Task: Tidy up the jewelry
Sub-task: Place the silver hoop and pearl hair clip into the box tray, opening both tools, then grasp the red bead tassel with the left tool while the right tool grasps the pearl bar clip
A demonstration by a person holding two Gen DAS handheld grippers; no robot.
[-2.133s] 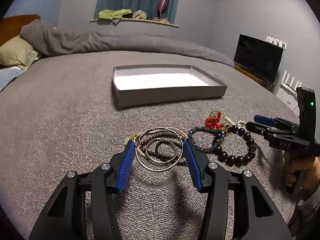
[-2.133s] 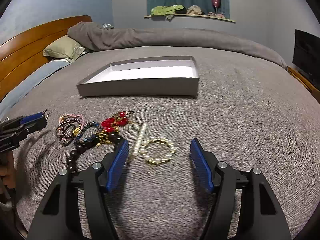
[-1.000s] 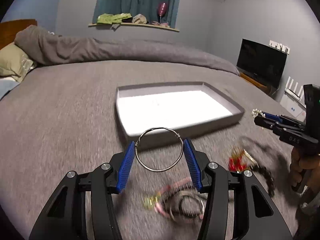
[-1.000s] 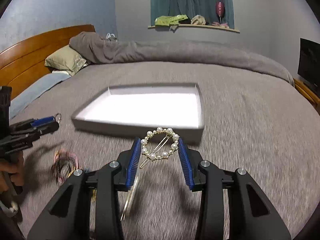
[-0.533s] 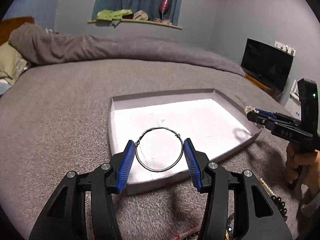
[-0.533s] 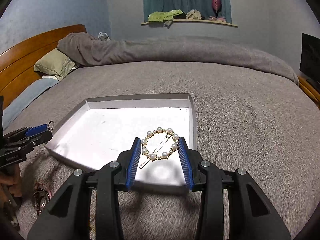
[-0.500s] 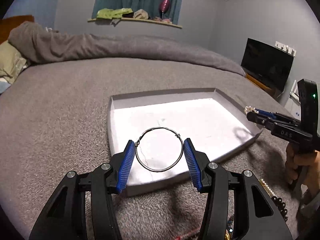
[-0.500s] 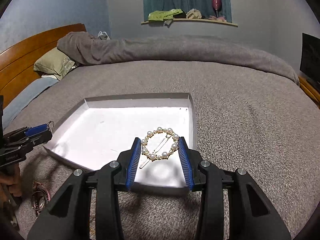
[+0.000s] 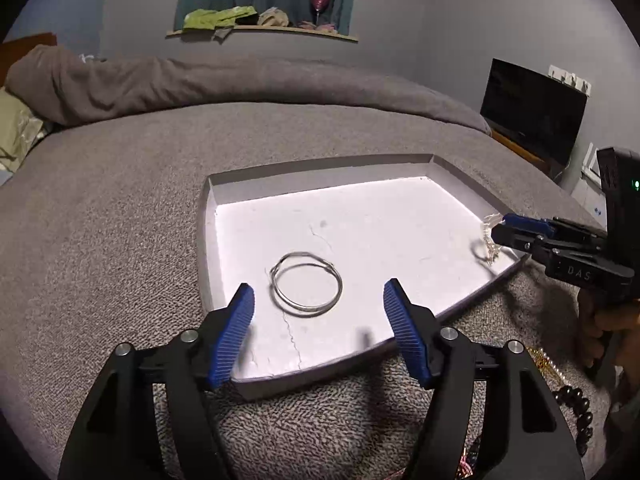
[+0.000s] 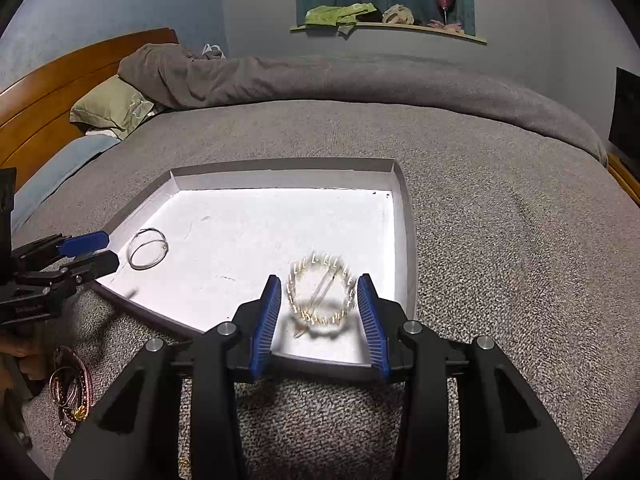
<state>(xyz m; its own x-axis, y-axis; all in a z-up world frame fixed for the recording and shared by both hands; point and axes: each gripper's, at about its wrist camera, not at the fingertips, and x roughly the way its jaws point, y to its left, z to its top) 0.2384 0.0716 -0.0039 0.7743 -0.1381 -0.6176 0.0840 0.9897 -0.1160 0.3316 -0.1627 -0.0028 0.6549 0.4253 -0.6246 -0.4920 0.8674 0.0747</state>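
Note:
A shallow grey box [image 9: 206, 216] with a white floor lies on the bed; it also shows in the right wrist view [image 10: 406, 216]. The silver wire ring [image 9: 306, 289] lies flat on the box floor, also seen from the right wrist [image 10: 147, 254]. My left gripper [image 9: 319, 324] is open and empty just above the box's near edge. My right gripper [image 10: 322, 312] has its jaws parted slightly wider than the pearl hair clip [image 10: 322, 294], which is motion-blurred between them above the box floor. From the left wrist the clip [image 9: 491, 236] shows at the right gripper's tips.
More jewelry lies on the grey bedspread near the box: coloured bangles [image 10: 70, 392] at the left, dark beads [image 9: 576, 402] and a pearl strand [image 9: 550, 364] at the right. A rolled duvet [image 10: 320, 80], pillows and a wooden headboard [image 10: 60, 92] lie beyond.
My left gripper has opened and the wire ring has dropped onto the box floor. My right gripper has widened and the pearl clip is blurred, falling from its hold.

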